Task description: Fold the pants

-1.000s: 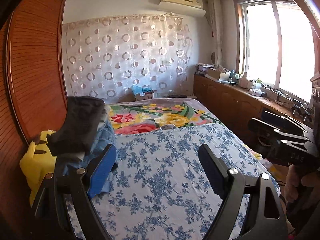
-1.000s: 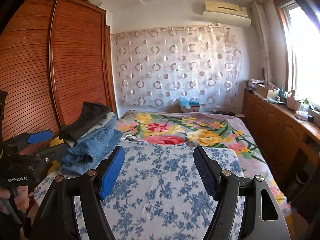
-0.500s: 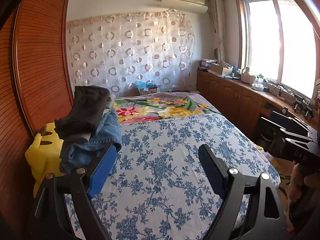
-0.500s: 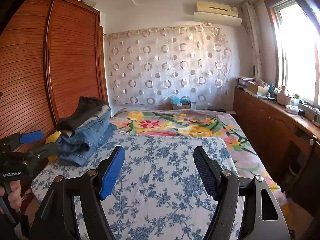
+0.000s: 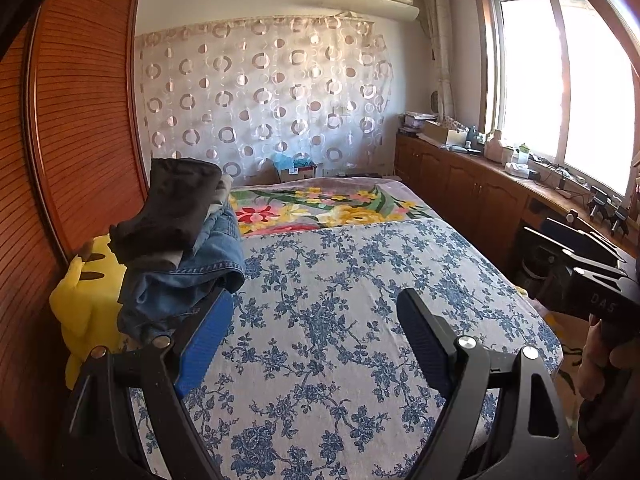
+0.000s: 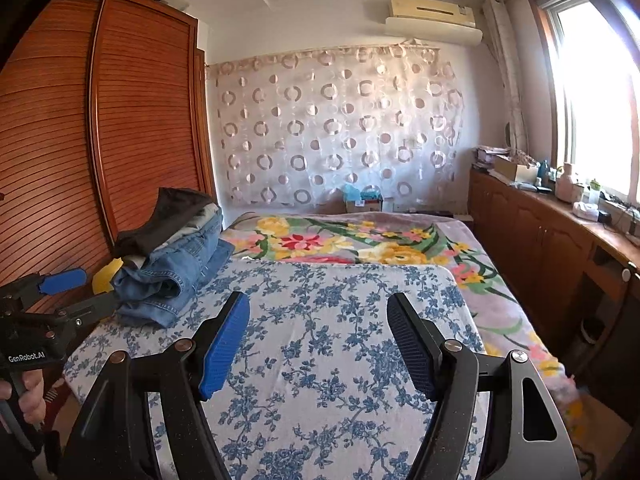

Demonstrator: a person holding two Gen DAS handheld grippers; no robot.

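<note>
A pile of folded pants (image 5: 180, 248) lies on the left side of the bed, blue jeans at the bottom and a dark pair (image 5: 172, 208) on top. It also shows in the right wrist view (image 6: 172, 256). My left gripper (image 5: 316, 316) is open and empty, raised over the blue-flowered sheet (image 5: 340, 320), just right of the pile. My right gripper (image 6: 318, 316) is open and empty over the same sheet (image 6: 320, 360). The right gripper shows at the right edge of the left wrist view (image 5: 576, 264). The left gripper shows at the left edge of the right wrist view (image 6: 48, 300).
A yellow plush toy (image 5: 84, 312) sits between the pile and the wooden wardrobe (image 5: 72, 128). A bright flowered blanket (image 5: 320, 208) covers the far half of the bed. Wooden cabinets (image 5: 472, 188) with clutter run along the window wall on the right.
Both grippers have pulled back and risen from the bed, so more of the sheet and the near edge shows. Both stay open. The pile has not moved.
</note>
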